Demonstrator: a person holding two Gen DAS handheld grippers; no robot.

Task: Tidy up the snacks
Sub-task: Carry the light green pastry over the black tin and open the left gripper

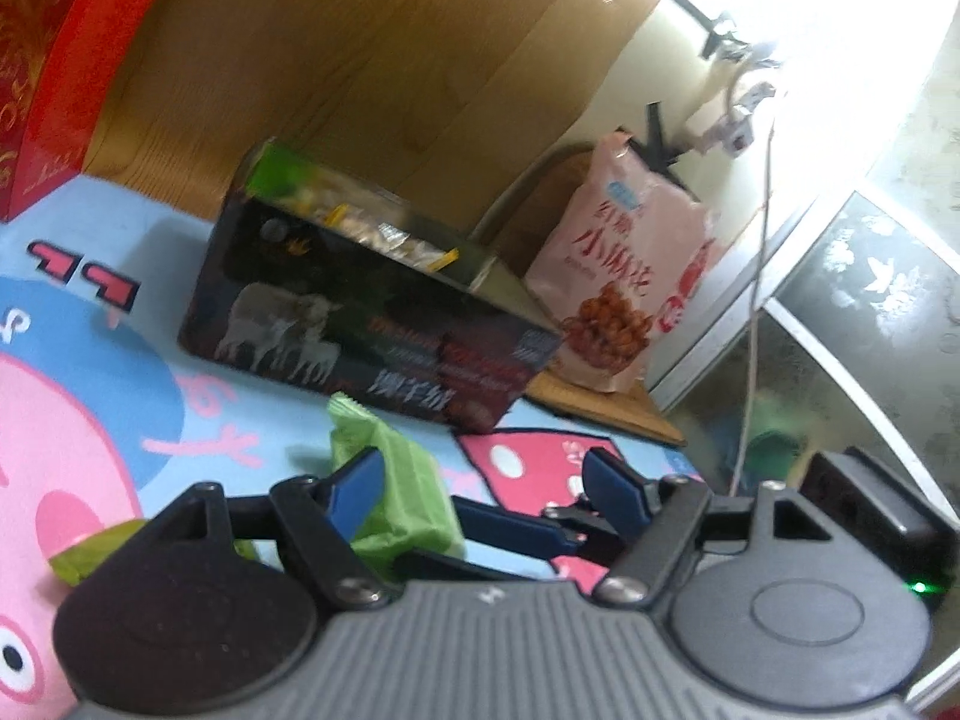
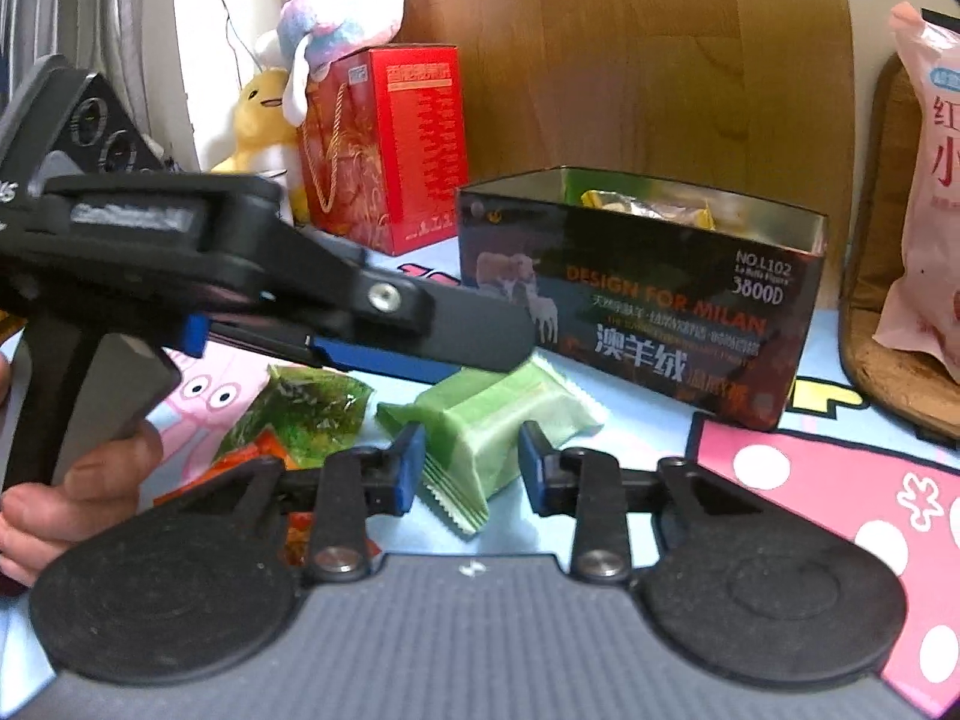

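Observation:
A light green wrapped snack (image 2: 498, 420) lies on the cartoon mat in front of an open dark tin box (image 2: 648, 294) that holds several wrapped snacks. My right gripper (image 2: 471, 468) is open, its fingers on either side of the green snack's near end. My left gripper (image 1: 486, 480) is open; the green snack (image 1: 396, 492) lies by its left finger, and it reaches in from the left in the right wrist view (image 2: 474, 342), just above the snack. The box (image 1: 360, 312) stands ahead of it.
A pink snack bag (image 1: 624, 276) leans at the right of the box, also in the right wrist view (image 2: 930, 192). A clear green packet and an orange one (image 2: 300, 414) lie left of the snack. A red gift box (image 2: 384, 150) and plush toys (image 2: 336, 12) stand behind.

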